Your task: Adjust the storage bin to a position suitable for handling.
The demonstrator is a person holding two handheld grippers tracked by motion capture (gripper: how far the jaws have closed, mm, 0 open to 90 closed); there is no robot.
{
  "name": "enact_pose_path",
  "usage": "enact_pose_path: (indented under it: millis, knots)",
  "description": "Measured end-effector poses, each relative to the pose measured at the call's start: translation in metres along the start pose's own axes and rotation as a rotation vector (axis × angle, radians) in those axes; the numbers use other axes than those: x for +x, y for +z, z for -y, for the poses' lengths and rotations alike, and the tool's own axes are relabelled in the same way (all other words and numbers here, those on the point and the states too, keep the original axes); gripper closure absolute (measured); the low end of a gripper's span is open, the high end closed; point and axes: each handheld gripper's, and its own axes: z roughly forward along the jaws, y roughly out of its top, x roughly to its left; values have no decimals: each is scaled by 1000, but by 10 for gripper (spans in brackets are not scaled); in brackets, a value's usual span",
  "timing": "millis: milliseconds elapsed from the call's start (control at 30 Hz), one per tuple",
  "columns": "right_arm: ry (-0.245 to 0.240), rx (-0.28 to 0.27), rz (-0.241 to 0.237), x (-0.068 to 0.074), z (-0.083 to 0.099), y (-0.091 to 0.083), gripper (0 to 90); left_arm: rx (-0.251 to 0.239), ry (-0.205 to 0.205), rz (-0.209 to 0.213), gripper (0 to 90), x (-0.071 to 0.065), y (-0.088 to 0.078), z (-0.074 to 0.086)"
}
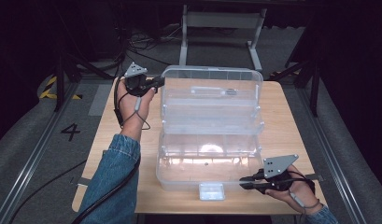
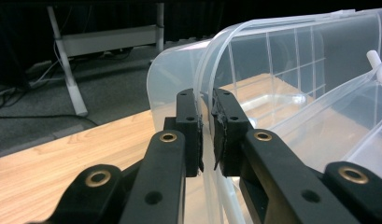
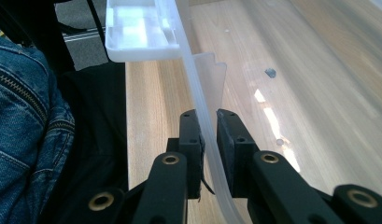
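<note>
On the table (image 1: 282, 126), box rim (image 2: 205, 88) between both jaws.

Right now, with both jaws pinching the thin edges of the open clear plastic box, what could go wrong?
1. The left gripper holds only the lid rim of the clear plastic box; the thin, smooth edge could slip out and the lid might drop.
2. The right gripper clamps the front wall near a corner; uneven pulling might twist or flex the plastic.
3. The front latch overhangs toward the table edge, so the box might slide off.
</note>
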Motion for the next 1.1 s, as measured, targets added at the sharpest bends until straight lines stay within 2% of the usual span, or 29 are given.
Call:
enact_pose_path:
  millis: [267, 467, 1100]
  knots:
    - [1, -3, -4, -1, 0, 0, 808, 9, -15, 0, 824, 5, 9, 0]
    - [4, -8, -9, -1, 1, 0, 809, 11, -56, 16, 822, 12, 18, 1]
    - [10, -7, -4, 0, 1, 0, 808, 85, -148, -2, 824, 25, 42, 2]
